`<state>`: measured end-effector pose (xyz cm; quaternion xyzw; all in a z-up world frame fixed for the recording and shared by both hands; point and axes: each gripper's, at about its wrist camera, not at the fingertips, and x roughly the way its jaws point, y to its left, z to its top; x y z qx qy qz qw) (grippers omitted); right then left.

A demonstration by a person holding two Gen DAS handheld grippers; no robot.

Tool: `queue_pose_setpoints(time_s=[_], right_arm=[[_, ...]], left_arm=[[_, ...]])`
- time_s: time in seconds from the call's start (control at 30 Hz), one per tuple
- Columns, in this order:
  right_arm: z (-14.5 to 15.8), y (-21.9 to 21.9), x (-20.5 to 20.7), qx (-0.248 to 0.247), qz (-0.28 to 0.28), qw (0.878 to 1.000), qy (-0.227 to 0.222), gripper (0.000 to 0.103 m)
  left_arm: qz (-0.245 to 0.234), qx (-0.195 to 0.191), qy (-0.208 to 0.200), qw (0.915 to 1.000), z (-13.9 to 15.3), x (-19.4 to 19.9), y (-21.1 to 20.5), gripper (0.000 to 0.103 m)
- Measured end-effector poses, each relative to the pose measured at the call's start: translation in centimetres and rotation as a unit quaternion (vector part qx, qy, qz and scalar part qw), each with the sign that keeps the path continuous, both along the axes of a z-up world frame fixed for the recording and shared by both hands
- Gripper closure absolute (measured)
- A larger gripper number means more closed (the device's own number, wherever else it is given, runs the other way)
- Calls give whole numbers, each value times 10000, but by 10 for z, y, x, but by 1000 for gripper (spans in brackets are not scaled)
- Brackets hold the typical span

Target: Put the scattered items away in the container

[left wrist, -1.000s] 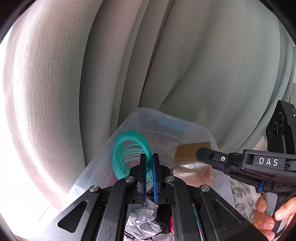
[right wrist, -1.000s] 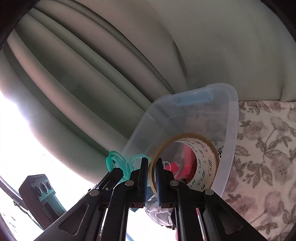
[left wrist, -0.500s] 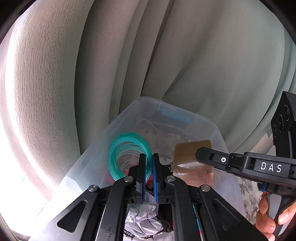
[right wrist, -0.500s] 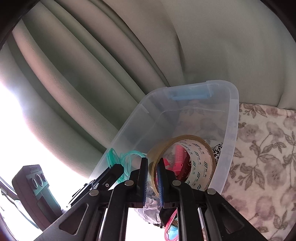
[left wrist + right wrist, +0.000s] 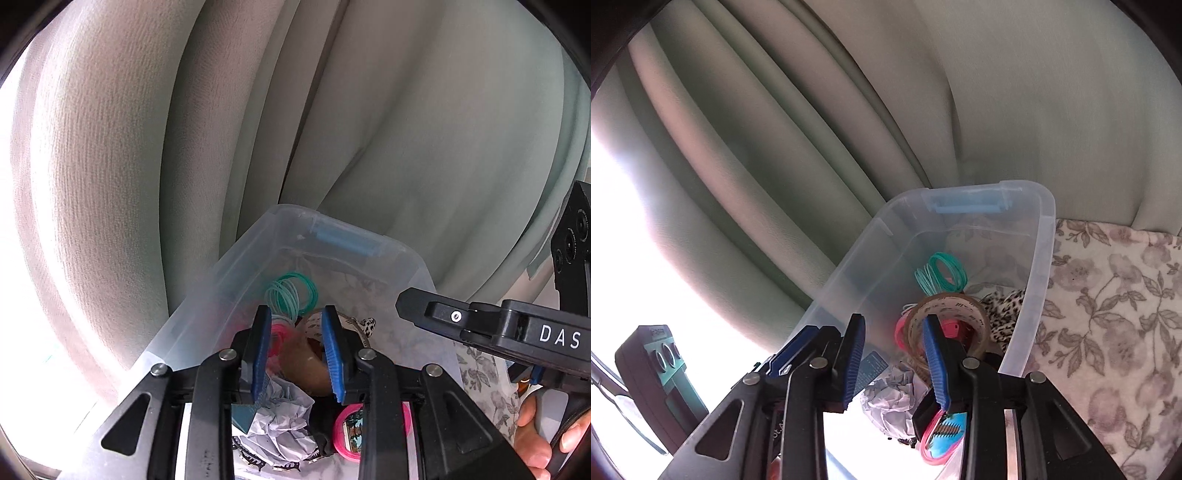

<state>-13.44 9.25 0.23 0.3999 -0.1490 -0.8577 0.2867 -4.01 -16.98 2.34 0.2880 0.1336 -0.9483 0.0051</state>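
A clear plastic bin (image 5: pixel 255 258) (image 5: pixel 1039 266) with a blue handle holds the items. A teal coil of cord (image 5: pixel 293 295) (image 5: pixel 942 275) lies at its far end. A roll of clear tape (image 5: pixel 951 319) (image 5: pixel 303 360) lies near the middle, with pink hoops, crumpled paper (image 5: pixel 280 424) (image 5: pixel 890 397) and a leopard-print cloth (image 5: pixel 1004 314) around it. My left gripper (image 5: pixel 295 354) is open and empty above the bin. My right gripper (image 5: pixel 895 360) is open and empty above the bin; its black body marked DAS (image 5: pixel 517 332) shows in the left wrist view.
Pale green curtains (image 5: pixel 332 110) (image 5: pixel 849 110) hang close behind the bin. A floral cloth (image 5: pixel 1108 314) covers the surface to the bin's right. A bright window glares at the left. A hand (image 5: pixel 546 439) holds the right gripper's handle.
Both grippers opened. The teal coil dropped from the left gripper and the tape roll from the right; both now lie in the bin.
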Motion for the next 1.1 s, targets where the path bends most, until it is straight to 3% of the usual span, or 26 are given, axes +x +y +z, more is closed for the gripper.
queue_pose_setpoints(time_s=[0.03, 0.1, 0.13, 0.27, 0.67, 0.8, 1.1], right_arm=[[2, -1, 2, 20, 20, 10000, 18, 67], [6, -5, 8, 77, 66, 9999, 55, 67], [8, -6, 12, 119, 83, 9999, 69, 67], [14, -6, 28, 222, 68, 9997, 7, 67], [4, -19, 41, 985, -277, 9947, -58, 64], [1, -18, 48, 1021, -287, 9943, -116, 61], [-4, -16, 52, 1239, -430, 9913, -103, 43]], left_arm=[[-9, 5, 16, 10000, -3, 3, 3, 74], [-31, 12, 38, 10000, -44, -37, 42, 74], [-41, 18, 45, 10000, -47, -44, 43, 74], [-68, 62, 35, 10000, -27, -20, 40, 66], [-86, 99, -229, 9997, -38, -5, 38, 49], [-29, 21, -306, 9995, -37, -2, 38, 44], [134, -212, -432, 9988, -37, -2, 41, 36]])
